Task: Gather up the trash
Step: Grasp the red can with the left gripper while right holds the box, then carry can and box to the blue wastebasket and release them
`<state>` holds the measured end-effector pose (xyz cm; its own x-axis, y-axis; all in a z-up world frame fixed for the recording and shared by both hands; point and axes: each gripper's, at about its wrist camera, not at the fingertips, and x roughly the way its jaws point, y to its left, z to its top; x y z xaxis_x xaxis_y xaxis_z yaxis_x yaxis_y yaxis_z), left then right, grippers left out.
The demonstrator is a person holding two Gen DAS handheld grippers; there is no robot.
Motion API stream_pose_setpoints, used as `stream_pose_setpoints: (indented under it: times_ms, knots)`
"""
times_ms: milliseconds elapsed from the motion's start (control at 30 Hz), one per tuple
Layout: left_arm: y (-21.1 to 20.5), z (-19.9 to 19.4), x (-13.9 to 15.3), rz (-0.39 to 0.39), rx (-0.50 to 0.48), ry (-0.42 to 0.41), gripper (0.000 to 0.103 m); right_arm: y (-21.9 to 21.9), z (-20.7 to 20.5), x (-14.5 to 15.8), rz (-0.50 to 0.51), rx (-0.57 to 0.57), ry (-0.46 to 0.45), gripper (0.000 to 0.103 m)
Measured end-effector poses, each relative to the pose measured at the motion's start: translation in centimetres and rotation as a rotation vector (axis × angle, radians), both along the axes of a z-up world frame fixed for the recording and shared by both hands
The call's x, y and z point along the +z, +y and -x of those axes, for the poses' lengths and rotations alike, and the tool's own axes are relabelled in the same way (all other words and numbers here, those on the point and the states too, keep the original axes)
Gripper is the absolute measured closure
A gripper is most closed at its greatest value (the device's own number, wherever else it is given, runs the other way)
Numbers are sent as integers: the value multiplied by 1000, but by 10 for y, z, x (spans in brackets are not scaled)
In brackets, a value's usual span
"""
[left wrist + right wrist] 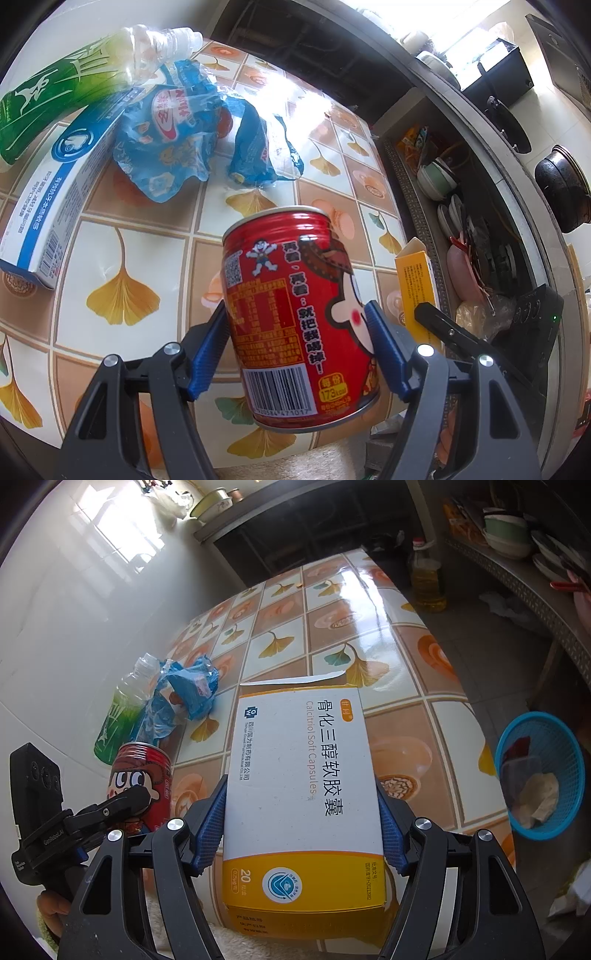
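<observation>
Two grippers, each with one piece of trash between its blue pads. The left gripper [297, 332] pinches one red drink can [295, 314] by its sides, the can lifted and tilted above the tiled table [122, 258]. The right gripper [301, 819] clamps one white-and-yellow medicine box [301, 794] across its width, flap end pointing away – the same box shows as a yellow edge just right of the can in the left wrist view.

On the table beyond lie one green-labelled plastic bottle [74, 74] on its side, one white-and-blue carton [59, 192] touching it, and two crumpled blue wrappers [170, 136] beside each other near the bottle's neck.

One blue mesh basket [541, 775] sits on the floor off the table's right edge, with a few scraps inside – too jumbled to count
</observation>
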<state>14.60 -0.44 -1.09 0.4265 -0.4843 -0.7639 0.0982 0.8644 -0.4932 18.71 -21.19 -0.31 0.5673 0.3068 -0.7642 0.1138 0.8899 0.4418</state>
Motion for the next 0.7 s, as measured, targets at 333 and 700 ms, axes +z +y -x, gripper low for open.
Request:
stream_pose_setpoints:
  times_ms: [333,700]
  knots:
    - [-3,-1,2,-1,-19,-21,33,-2,1,3,-10,-1,-10,36]
    - [-69,-14,33,17,-179,-91,33,-66,37,39,-51,-151,-133,36]
